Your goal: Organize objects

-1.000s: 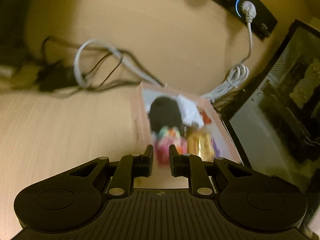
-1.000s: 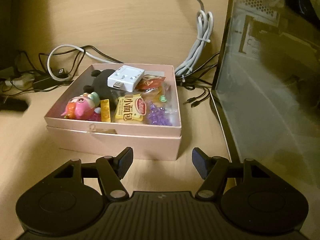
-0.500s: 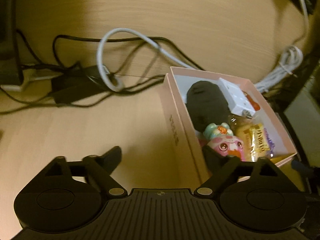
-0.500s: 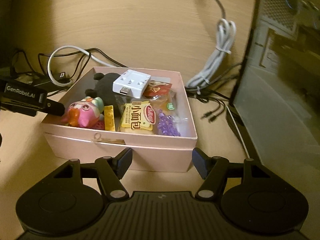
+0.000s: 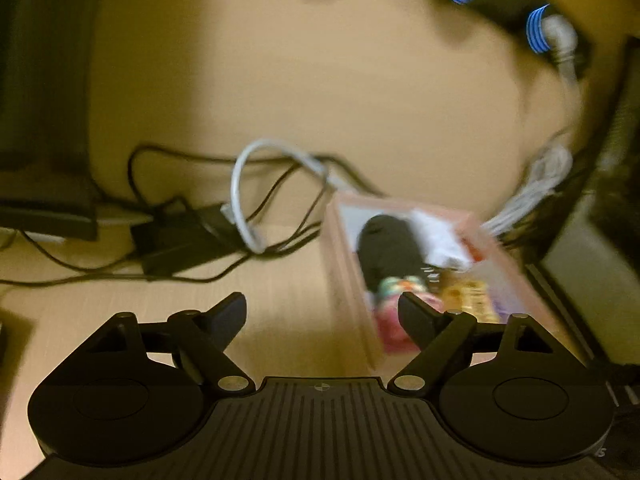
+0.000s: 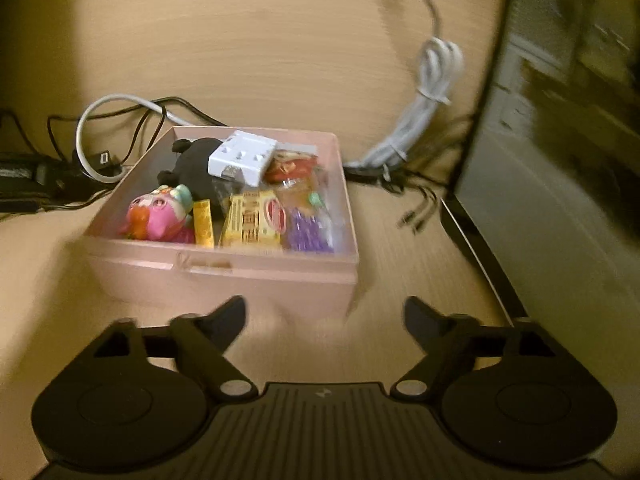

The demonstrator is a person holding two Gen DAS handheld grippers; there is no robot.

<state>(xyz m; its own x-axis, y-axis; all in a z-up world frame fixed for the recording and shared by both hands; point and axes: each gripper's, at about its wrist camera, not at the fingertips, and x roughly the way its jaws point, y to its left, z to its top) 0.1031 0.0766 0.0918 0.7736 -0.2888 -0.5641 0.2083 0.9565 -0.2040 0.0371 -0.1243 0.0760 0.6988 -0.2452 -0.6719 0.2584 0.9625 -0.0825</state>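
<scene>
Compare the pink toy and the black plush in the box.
The pink toy is bright and glossy with painted features; the black plush is dark, matte and plain. The pink toy lies uncovered near the front wall; the black plush sits farther back, partly under the white adapter. Both lie inside the pink box.

toys and snacks in box (image 6: 224,276); cables (image 6: 120,128) behind it

Dim, warm, motion-blurred fisheye views

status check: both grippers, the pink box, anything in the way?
Left gripper closing slightly, nothing between jaws; right gripper opening, empty. Pink box on desk, full: pink toy, snack packet, white charger. Cable tangle behind box, not blocking.
</scene>
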